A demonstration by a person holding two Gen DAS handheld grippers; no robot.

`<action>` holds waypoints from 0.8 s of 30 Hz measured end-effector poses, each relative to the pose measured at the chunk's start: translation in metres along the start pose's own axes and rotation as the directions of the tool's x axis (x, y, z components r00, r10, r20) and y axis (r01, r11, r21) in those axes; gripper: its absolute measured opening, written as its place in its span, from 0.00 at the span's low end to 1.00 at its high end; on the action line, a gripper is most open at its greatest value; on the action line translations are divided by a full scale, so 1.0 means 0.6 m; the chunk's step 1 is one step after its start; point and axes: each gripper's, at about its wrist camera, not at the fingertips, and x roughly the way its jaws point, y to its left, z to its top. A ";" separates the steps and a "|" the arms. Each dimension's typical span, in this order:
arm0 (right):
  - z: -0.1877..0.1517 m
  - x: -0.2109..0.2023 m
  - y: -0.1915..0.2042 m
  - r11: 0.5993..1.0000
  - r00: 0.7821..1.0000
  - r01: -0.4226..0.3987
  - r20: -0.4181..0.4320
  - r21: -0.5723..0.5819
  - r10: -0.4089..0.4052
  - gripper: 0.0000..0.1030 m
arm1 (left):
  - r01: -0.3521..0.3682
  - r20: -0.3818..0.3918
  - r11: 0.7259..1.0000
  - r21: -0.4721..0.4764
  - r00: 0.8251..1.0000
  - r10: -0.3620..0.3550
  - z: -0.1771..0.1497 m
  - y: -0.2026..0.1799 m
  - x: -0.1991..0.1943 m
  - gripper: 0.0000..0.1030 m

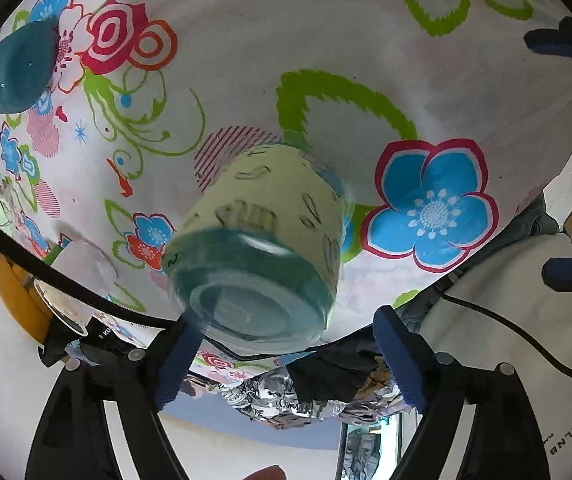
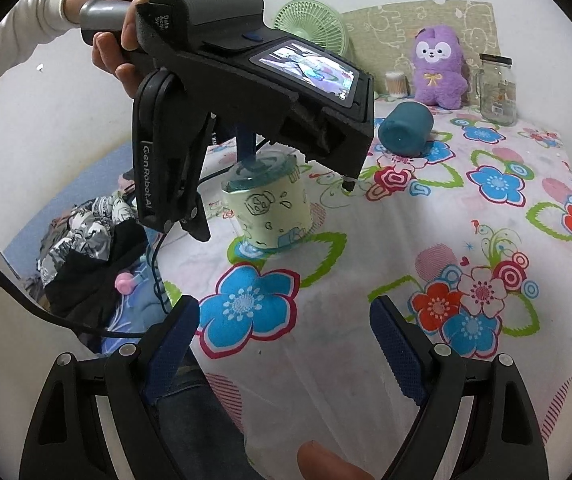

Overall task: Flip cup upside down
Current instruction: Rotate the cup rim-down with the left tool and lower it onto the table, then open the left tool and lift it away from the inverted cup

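The cup [image 1: 261,240] is clear teal glass with a pale green cartoon sleeve. In the right wrist view the cup [image 2: 269,208] stands upside down on the floral cloth [image 2: 426,220], its base on top. My left gripper [image 1: 286,344] is open right at the cup's base; one blue finger [image 1: 179,364] touches its edge, the other finger [image 1: 400,356] stands apart. The left gripper body [image 2: 245,92] hangs over the cup, one blue finger [image 2: 245,146] at the base. My right gripper [image 2: 283,340] is open and empty, low at the cloth's near edge.
A dark teal cup [image 2: 406,128] lies on its side at the back, also seen in the left wrist view [image 1: 13,72]. A purple plush [image 2: 440,68], a glass jar [image 2: 498,88] and a green fan [image 2: 312,26] stand behind. Clothes [image 2: 85,240] and a cable lie left of the table.
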 end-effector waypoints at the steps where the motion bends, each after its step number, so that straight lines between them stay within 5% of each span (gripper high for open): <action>1: 0.002 0.000 0.000 1.000 1.000 -0.001 0.001 -0.002 0.001 0.86 | -0.005 0.004 1.000 -0.005 1.000 0.005 0.000 0.000 -0.002 0.85; 9: 0.019 0.006 0.010 1.000 1.000 0.011 0.002 -0.013 -0.011 0.86 | 0.008 0.069 0.999 -0.049 0.998 -0.005 -0.027 0.029 0.003 0.86; 15: 0.038 0.009 0.013 0.999 0.999 0.041 0.008 -0.007 -0.041 0.86 | 0.071 0.233 0.987 -0.145 0.972 -0.035 -0.074 0.063 -0.011 0.88; 21: 0.058 0.012 0.019 0.997 0.997 0.082 0.007 -0.009 -0.082 0.86 | 0.157 0.394 0.956 -0.247 0.918 -0.049 -0.122 0.091 -0.009 0.88; 24: 0.067 0.013 0.021 0.995 0.995 0.103 0.011 0.001 -0.103 0.86 | 0.216 0.498 0.931 -0.295 0.866 -0.044 -0.147 0.093 -0.011 0.89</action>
